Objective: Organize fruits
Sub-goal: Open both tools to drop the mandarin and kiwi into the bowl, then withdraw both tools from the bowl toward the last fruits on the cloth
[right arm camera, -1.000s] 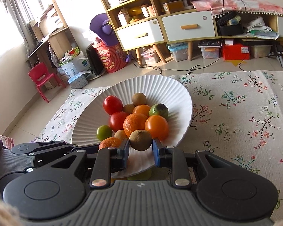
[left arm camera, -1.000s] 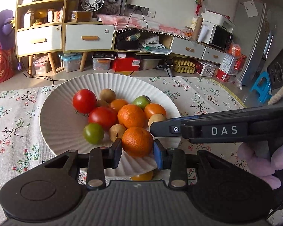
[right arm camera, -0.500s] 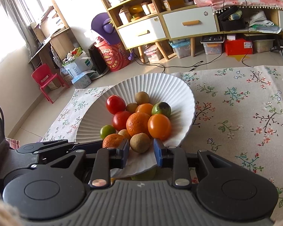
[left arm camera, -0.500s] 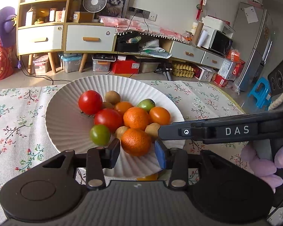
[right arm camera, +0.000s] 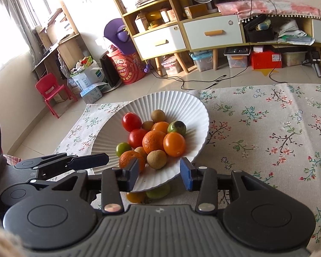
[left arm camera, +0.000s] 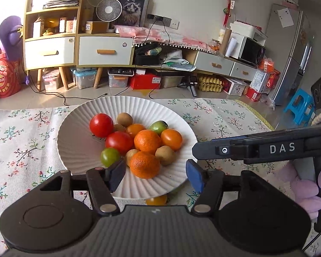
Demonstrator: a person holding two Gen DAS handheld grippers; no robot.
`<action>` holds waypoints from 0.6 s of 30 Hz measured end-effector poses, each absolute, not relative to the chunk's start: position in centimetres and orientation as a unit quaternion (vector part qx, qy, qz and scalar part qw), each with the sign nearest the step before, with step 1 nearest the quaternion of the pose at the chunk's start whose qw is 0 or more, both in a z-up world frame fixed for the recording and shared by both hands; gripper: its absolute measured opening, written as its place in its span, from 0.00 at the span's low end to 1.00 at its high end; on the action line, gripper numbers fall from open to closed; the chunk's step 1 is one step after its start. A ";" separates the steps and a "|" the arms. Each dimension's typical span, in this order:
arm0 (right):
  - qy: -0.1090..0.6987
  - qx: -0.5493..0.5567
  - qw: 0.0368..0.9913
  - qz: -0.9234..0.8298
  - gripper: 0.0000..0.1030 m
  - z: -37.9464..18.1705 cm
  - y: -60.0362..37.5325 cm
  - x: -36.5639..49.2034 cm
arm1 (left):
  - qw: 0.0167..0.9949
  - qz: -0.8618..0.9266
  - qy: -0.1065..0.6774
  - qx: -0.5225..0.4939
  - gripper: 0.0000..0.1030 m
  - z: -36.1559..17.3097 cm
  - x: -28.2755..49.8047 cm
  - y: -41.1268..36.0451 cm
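Nearest the left gripper [left arm camera: 155,174] its jaws are opening, both pads clear of the mandarin [left arm camera: 144,164] that sits between them on the near slope of the white ribbed plate [left arm camera: 75,141]; the plate's near rim overhangs the tablecloth, and a small orange fruit [left arm camera: 156,199] shows under that rim. The right gripper [right arm camera: 159,172] is likewise opening, its pads standing off either side of a brown kiwi-like fruit [right arm camera: 156,159] just inside the rim, nothing clamped; under the rim here lie a green fruit [right arm camera: 158,191] and an orange one [right arm camera: 135,196]. The two tools sit close side by side, the right one crossing the left view's right edge above a gloved hand [left arm camera: 306,190], so room between them is tight. Further in, the pile holds a second mandarin [left arm camera: 147,140], an orange tomato [left arm camera: 171,139], two red tomatoes [left arm camera: 101,124], a green tomato [left arm camera: 110,156] and more small brown fruit. To the right of the plate the floral tablecloth [right arm camera: 267,128] lies open and bare. Beyond the table's far edge are tiled floor with cables, a yellow shelf unit [left arm camera: 53,32] with drawers, a fan [left arm camera: 108,10], storage boxes and a fridge [left arm camera: 293,53]
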State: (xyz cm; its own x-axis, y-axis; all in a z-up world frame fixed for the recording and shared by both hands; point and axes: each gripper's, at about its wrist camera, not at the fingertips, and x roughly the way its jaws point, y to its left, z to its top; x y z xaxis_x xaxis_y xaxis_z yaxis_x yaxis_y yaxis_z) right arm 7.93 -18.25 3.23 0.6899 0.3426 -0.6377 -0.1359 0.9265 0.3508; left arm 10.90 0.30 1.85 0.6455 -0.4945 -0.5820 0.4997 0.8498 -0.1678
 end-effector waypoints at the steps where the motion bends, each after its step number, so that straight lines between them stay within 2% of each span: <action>1: 0.370 0.139 0.909 0.131 0.43 3.4 -18.3 7.8 | 0.907 -0.273 0.320 0.005 0.61 2.0 10.7 0.3; 4: 0.368 0.137 0.910 0.131 0.44 3.6 -18.6 7.0 | 0.910 -0.266 0.318 0.009 0.66 2.4 10.0 0.3; 13: 0.372 0.137 0.909 0.130 0.59 3.4 -19.5 4.8 | 0.916 -0.234 0.326 0.020 0.79 3.0 7.9 0.5; 18: 0.378 0.141 0.907 0.122 0.65 3.1 -20.0 3.9 | 0.919 -0.217 0.330 0.016 0.82 3.2 6.7 0.6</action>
